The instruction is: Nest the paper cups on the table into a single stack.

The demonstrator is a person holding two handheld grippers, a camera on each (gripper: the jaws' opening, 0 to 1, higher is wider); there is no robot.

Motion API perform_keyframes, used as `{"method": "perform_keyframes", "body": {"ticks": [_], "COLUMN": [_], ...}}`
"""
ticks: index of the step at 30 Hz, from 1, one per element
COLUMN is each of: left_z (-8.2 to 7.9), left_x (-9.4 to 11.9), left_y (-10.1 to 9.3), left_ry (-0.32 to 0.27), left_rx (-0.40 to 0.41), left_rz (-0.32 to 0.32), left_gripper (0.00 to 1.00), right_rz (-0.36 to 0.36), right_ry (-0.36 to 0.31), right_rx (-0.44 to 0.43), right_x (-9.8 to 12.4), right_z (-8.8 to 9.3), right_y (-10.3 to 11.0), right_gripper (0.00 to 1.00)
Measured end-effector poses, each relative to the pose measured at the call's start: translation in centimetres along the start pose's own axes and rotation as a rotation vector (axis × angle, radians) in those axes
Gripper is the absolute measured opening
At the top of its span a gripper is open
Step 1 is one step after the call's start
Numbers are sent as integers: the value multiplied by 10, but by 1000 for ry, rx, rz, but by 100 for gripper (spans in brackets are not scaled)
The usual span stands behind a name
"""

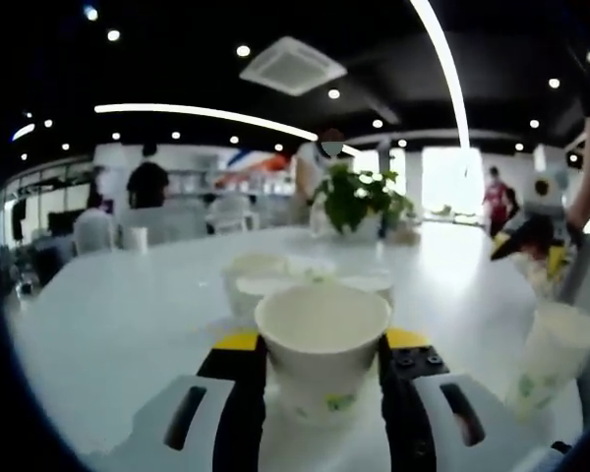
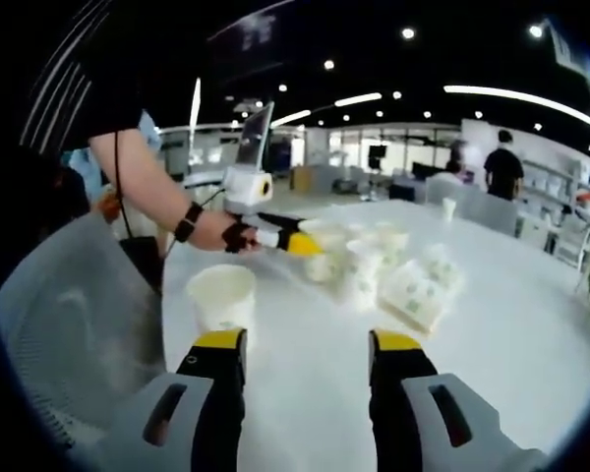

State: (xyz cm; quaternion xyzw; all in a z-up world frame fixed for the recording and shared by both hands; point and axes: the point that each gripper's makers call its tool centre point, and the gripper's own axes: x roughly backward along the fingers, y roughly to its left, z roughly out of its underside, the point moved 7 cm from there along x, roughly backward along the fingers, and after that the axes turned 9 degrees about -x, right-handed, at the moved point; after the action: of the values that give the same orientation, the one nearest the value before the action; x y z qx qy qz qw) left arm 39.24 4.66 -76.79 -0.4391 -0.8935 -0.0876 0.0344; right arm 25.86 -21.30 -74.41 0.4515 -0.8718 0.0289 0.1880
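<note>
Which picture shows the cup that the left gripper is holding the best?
The left gripper view: the held cup sits big and close between the left gripper, open rim facing up. In the right gripper view, that gripper reaches in far away and small, and its cup blends into the cluster of cups.

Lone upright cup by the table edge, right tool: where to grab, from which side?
Grip the upright cup across its side wall just below the rim, coming in level from the table edge. It stands mouth-up and apart from the cluster, so the open right tool should straddle it.
</note>
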Motion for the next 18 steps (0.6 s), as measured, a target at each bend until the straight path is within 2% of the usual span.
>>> {"method": "perform_keyframes", "body": {"ticks": [7,12,15,18], "left_z": [-25,-33,-45,-55], "left_x": [16,22,28,32], "left_y": [-9,-11,-22,-32], "left_ry": [-7,-9,-16,-19], "left_rx": [-19,-4,21,10], "left_rz": [3,-6,9,19], "left_gripper": [44,44,44,43], "right_rz": [-5,-5,-9,-11], "right_ry": [-5,-20,-31,-41], "right_rx": [-4,-5,0,4], "right_x": [1,2,2,3], "right_z": [-2,-10,-14,-17], "right_y": [3,5,7,9], "right_gripper": [48,50,53,55]}}
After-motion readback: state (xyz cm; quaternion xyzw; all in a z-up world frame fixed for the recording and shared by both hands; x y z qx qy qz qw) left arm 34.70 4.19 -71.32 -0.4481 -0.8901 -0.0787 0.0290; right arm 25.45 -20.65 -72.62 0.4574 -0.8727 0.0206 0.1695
